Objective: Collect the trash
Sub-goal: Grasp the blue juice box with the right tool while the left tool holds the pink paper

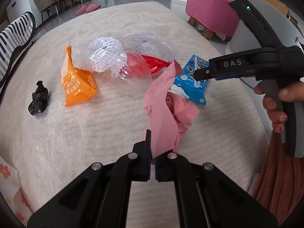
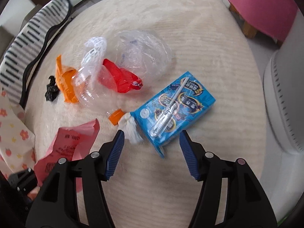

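Observation:
My left gripper (image 1: 152,152) is shut on the edge of a pink plastic bag (image 1: 164,104), which hangs open above the cream rug; the bag also shows in the right wrist view (image 2: 70,144). My right gripper (image 2: 152,142) is open, just short of a blue drink carton (image 2: 174,110) with a wrapped straw; its fingertips flank the carton's near corner. The carton (image 1: 193,83) lies right of the bag, under the right gripper (image 1: 199,74). A white crumpled tissue (image 2: 131,127) and an orange bottle cap (image 2: 116,116) lie beside the carton.
On the rug (image 1: 76,142) lie a clear plastic bottle (image 2: 89,87), a red wrapper (image 2: 121,79), a clear bag (image 2: 144,55), white foam netting (image 1: 106,57), an orange packet (image 1: 76,83) and a black wad (image 1: 38,98). A pink stool (image 1: 210,13) stands far right.

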### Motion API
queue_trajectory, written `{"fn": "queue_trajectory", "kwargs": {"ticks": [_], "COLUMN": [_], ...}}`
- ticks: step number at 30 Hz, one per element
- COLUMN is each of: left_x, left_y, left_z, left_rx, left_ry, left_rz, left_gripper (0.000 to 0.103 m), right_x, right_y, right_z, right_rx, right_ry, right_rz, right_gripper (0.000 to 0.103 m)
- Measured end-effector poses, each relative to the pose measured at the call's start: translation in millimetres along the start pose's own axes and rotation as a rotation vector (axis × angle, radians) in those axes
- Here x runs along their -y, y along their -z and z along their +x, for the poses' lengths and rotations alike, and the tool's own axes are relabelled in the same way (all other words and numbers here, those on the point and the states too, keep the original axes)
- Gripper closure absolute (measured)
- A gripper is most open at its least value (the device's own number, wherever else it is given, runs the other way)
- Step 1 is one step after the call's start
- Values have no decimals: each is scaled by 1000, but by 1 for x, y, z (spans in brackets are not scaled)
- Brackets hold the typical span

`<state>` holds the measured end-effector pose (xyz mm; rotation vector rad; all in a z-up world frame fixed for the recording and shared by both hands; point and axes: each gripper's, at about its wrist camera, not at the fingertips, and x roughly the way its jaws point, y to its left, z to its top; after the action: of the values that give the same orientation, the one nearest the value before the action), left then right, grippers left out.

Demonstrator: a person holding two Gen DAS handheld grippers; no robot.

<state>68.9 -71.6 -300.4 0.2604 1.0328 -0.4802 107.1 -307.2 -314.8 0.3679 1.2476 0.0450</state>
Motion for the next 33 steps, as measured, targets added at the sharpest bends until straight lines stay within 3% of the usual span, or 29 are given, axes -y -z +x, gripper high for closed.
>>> {"fn": "queue_trajectory", "kwargs": {"ticks": [4, 11, 16, 20, 26, 33], "left_x": [-6, -6, -7, -12, -19, -21], "left_y": [0, 1, -1, -1, 3, 7], "left_z": [-1, 1, -2, -4, -7, -5], "left_rx": [1, 3, 15, 18, 16, 10], "left_ry": [4, 17, 21, 15, 14, 18], "left_rz": [-10, -6, -2, -5, -16, -24], "left_gripper": [100, 100, 100, 100, 100, 100], "right_x": [23, 33, 26, 15, -9, -4], "right_y": [-2, -7, -14, -20, -23, -19], "right_z": [19, 30, 40, 45, 47, 53], "right_rx": [-24, -4, 48, 90, 136, 81], "right_ry": [-17, 11, 83, 173, 326, 252], "right_rz": [179, 296, 388, 402, 279, 322], "right_gripper": [45, 44, 34, 27, 26, 24]}}
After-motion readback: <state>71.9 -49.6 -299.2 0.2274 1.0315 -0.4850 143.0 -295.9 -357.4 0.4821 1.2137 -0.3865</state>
